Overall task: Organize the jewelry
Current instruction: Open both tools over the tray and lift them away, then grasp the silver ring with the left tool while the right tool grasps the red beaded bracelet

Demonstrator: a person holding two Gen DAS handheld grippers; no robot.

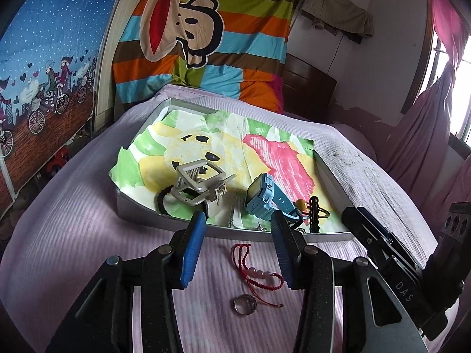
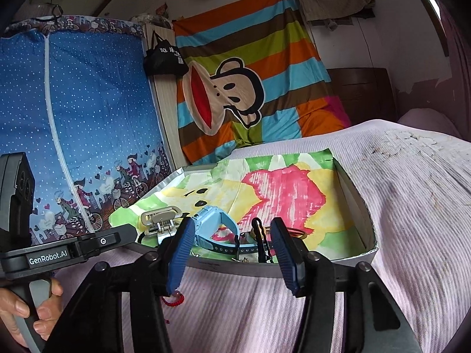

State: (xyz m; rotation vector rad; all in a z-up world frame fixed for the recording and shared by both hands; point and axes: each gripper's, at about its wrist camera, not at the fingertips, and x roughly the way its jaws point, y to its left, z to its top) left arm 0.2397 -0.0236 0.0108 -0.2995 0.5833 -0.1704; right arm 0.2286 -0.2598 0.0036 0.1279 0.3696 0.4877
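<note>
A red cord bracelet with pale beads (image 1: 259, 270) and a silver ring (image 1: 245, 304) lie on the pink bedspread (image 1: 88, 235) between the fingers of my open, empty left gripper (image 1: 237, 226). Beyond them a shallow grey box (image 1: 265, 234) lined with painted paper holds a beige hair claw (image 1: 200, 186), a black hair tie (image 1: 160, 203), a blue watch (image 1: 266, 195) and a black chain (image 1: 314, 214). My right gripper (image 2: 232, 235) is open and empty before the box (image 2: 347, 257), the watch (image 2: 216, 229) just beyond it. A bit of the bracelet (image 2: 175, 298) shows under its left finger.
The other gripper's black body (image 1: 397, 259) stands at the right of the left wrist view. A hand holds the left gripper's handle (image 2: 32, 303). A striped monkey blanket (image 1: 206, 35) hangs behind the bed. A blue fabric wardrobe (image 2: 73, 117) stands on the left.
</note>
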